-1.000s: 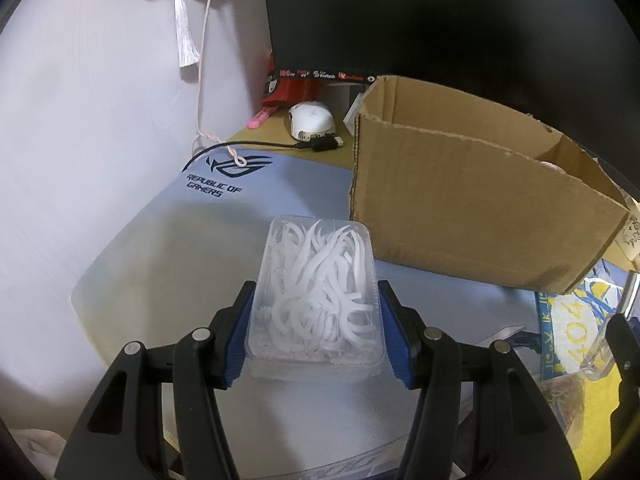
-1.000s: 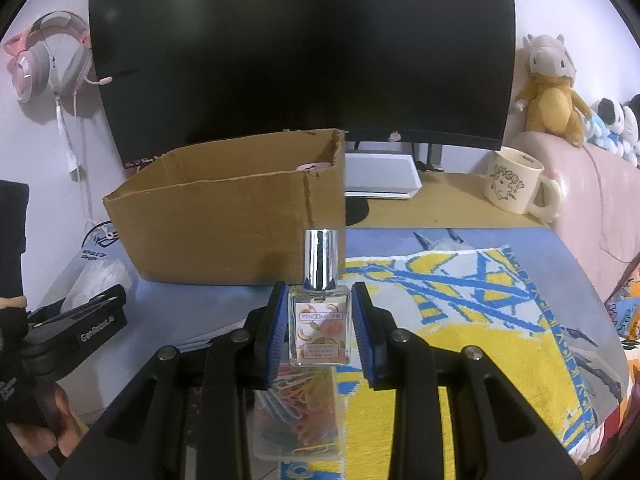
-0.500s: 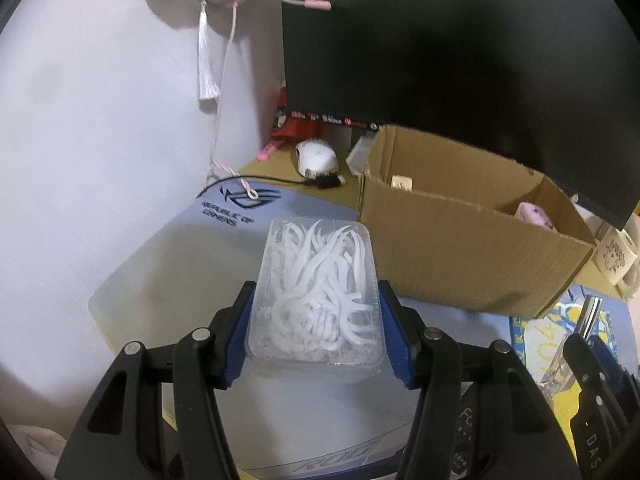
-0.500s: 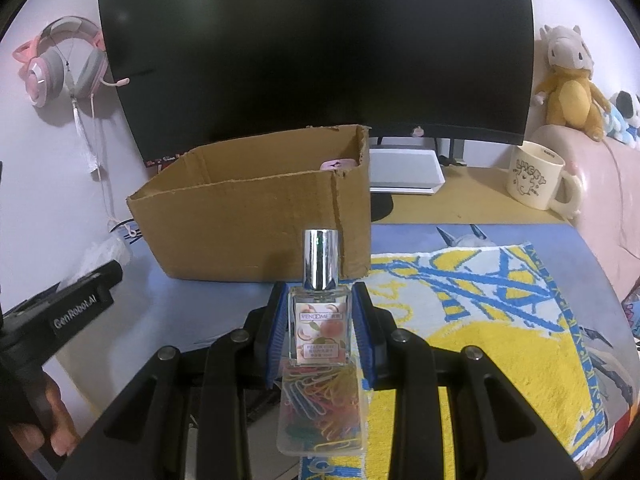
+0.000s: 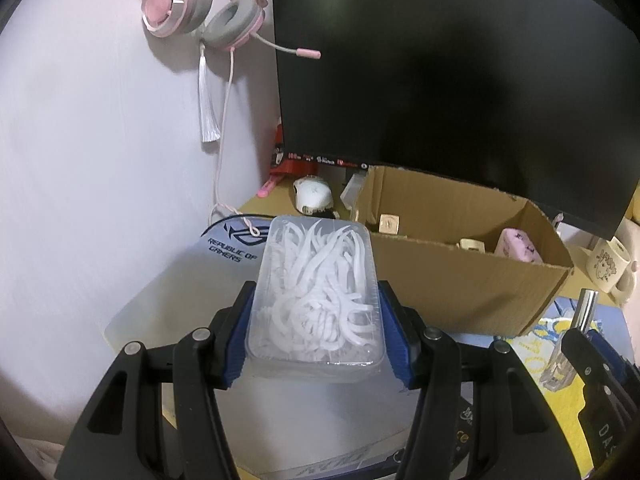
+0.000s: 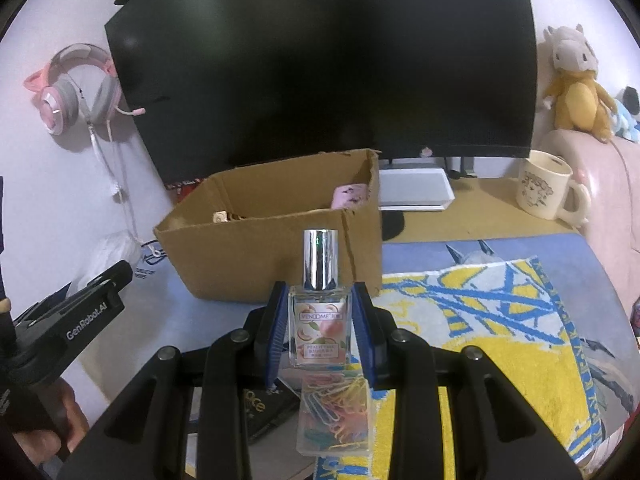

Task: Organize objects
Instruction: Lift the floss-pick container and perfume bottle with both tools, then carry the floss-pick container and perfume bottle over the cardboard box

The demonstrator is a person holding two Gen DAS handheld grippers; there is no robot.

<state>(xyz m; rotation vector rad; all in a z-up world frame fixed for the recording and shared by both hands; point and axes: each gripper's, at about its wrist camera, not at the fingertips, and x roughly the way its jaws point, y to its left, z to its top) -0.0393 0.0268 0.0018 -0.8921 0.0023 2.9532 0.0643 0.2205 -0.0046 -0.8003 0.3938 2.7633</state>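
My left gripper (image 5: 316,332) is shut on a clear plastic box of white floss picks (image 5: 316,292), held above the grey desk mat, just left of the open cardboard box (image 5: 460,280). My right gripper (image 6: 320,332) is shut on a small glass perfume bottle (image 6: 319,320) with a silver cap, held upright in front of the cardboard box (image 6: 276,252). The box holds a pink case (image 6: 352,196) and small cream items (image 5: 389,224). Below the bottle a clear box of coloured paper clips (image 6: 334,416) lies on the desk. The perfume bottle (image 5: 576,340) also shows at the right of the left wrist view.
A large black monitor (image 6: 328,60) stands behind the box. Pink headphones (image 5: 200,4) hang on the wall at left. A cream mug (image 6: 544,188), a white mouse (image 5: 314,194), a yellow and blue towel (image 6: 500,320) and a dark booklet (image 6: 264,408) are on the desk.
My left gripper has risen with the floss pick box, so the cardboard box's inside and the headphones have come into view. The right gripper has tilted up a little with the bottle.
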